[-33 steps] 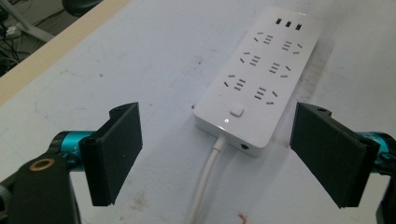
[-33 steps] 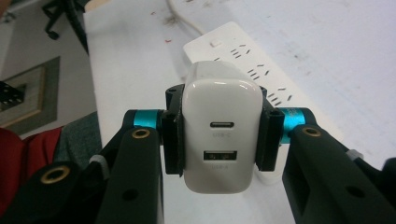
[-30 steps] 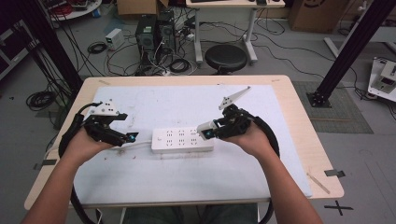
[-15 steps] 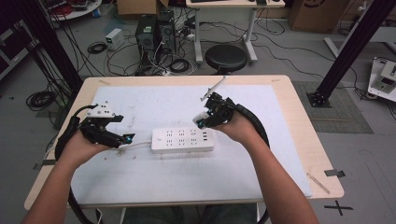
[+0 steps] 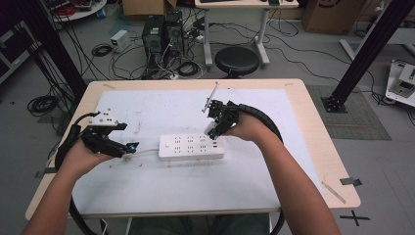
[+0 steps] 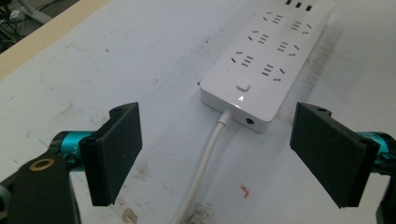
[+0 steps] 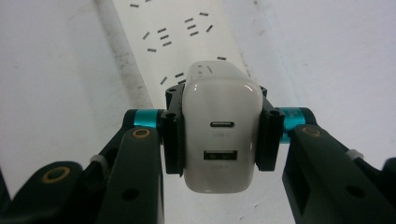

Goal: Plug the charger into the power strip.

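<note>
1. I hold the small white USB charger block [image 7: 221,135] in my right gripper [image 7: 219,135]; both black jaws press on its two sides, and its USB ports face the camera.
2. The charger hangs just above the right end of the long white power strip [image 5: 191,147], which lies flat in the middle of the white table mat [image 5: 254,186].
3. My left gripper [image 6: 229,149] rests at the left end of the strip, jaws wide apart and holding nothing; the white cable [image 6: 205,163] runs between them.
4. I judge that picking up is done. Lowering the prongs into a socket is left; I cannot tell if they are aligned.
</note>
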{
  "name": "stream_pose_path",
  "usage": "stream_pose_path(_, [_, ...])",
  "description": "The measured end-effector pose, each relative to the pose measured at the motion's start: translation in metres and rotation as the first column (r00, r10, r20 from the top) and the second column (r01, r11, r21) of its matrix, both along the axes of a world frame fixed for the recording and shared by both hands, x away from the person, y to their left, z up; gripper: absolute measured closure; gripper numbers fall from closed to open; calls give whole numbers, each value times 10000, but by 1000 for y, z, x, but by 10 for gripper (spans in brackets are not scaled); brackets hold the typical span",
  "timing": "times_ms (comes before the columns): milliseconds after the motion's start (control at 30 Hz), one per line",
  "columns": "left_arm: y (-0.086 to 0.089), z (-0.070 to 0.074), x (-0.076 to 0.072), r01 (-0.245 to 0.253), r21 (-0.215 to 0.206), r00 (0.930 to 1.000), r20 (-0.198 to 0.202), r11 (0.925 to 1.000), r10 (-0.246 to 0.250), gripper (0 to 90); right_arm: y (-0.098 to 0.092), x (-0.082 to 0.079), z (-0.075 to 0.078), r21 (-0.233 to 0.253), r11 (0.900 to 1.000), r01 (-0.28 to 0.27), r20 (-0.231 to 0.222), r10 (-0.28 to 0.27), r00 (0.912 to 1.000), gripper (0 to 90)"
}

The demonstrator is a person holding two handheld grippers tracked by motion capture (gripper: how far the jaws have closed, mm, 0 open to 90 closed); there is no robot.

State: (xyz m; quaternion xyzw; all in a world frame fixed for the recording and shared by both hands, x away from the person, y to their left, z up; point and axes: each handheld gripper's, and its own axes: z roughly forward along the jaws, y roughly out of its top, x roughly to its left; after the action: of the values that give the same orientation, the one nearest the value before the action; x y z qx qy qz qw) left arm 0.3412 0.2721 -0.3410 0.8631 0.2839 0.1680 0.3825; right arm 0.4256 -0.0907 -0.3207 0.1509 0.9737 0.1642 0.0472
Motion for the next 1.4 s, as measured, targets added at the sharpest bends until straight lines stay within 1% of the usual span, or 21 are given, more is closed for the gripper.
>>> stream_pose_path(100, [0,-1,0,-17,11,10000,-52,10000,17,169,3,4,-1,-178,9995,-262,-16,261,9997,635])
stream_pose_path(200, [-1,-3,-1,-81,89,9999,-144,9999,83,169,12,13,-6,-436,9955,-845,-244,835,9962,635])
stream_pose_path(233, [-1,-3,-1,-28,168,9999,-112,9999,30,169,14,14,-6,-529,9946,-898,-248,886,9958,635])
stream_pose_path(267, [-1,-3,-2,-15,190,9999,-111,9998,18,169,17,18,-7,-647,9906,-1201,-234,1188,9926,636])
stream_pose_path(300, [-1,-3,-2,-15,190,9999,-111,9998,18,169,17,18,-7,-647,9906,-1201,-234,1188,9926,636])
stream_pose_path(333, [-1,-2,-3,-44,221,9999,-123,9997,47,169,22,22,-9,-766,9862,-1470,-386,1443,9888,635])
stream_pose_path(467, [-1,-1,-3,-39,287,9999,-121,9996,43,169,33,27,-11,-1062,9733,-2036,-395,2005,9789,635])
stream_pose_path(500, [0,-1,-3,-29,327,9999,-145,9995,33,169,35,27,-12,-1140,9715,-2080,-402,2047,9780,635])
stream_pose_path(533, [0,-1,-2,-31,346,9999,-130,9994,35,169,37,29,-13,-1150,9675,-2254,-478,2212,9741,635])
stream_pose_path(600, [0,-2,-2,-48,338,9999,-144,9994,53,169,39,30,-14,-1195,9657,-2306,-475,2264,9729,635])
stream_pose_path(633, [0,-2,-2,-72,297,9998,-162,9995,76,169,42,30,-15,-1349,9601,-2448,-518,2399,9694,635])
stream_pose_path(667, [0,-2,-2,-65,315,9999,-148,9995,70,169,43,31,-17,-1391,9585,-2488,-578,2430,9683,635])
stream_pose_path(700, [0,-2,-2,-60,346,9999,-138,9994,64,169,45,32,-18,-1458,9536,-2633,-532,2582,9646,635])
stream_pose_path(767, [1,-2,-2,-66,330,9999,-138,9994,71,169,48,33,-21,-1585,9448,-2868,-668,2795,9578,635])
stream_pose_path(800, [2,-3,-2,-54,337,9999,-143,9994,59,169,48,33,-22,-1587,9449,-2863,-661,2791,9580,635])
stream_pose_path(833, [2,-3,-2,-69,354,9999,-154,9994,74,169,49,33,-23,-1590,9400,-3018,-700,2942,9532,635])
stream_pose_path(933, [4,-4,-2,-119,348,9998,-174,9993,125,169,51,34,-25,-1702,9348,-3119,-670,3048,9501,635])
stream_pose_path(1167, [5,-7,-2,-163,311,9997,-198,9994,169,169,53,36,-27,-1819,9343,-3066,-750,2977,9517,635])
stream_pose_path(1200, [6,-7,-1,-144,347,9996,-228,9993,152,169,53,36,-30,-1920,9291,-3160,-833,3054,9486,635])
stream_pose_path(1367, [5,-9,0,-190,312,9996,-225,9993,197,169,55,37,-33,-1988,9255,-3224,-930,3096,9463,635])
stream_pose_path(1400, [5,-9,0,-163,339,9996,-230,9993,171,169,56,37,-33,-2070,9227,-3251,-934,3122,9454,635])
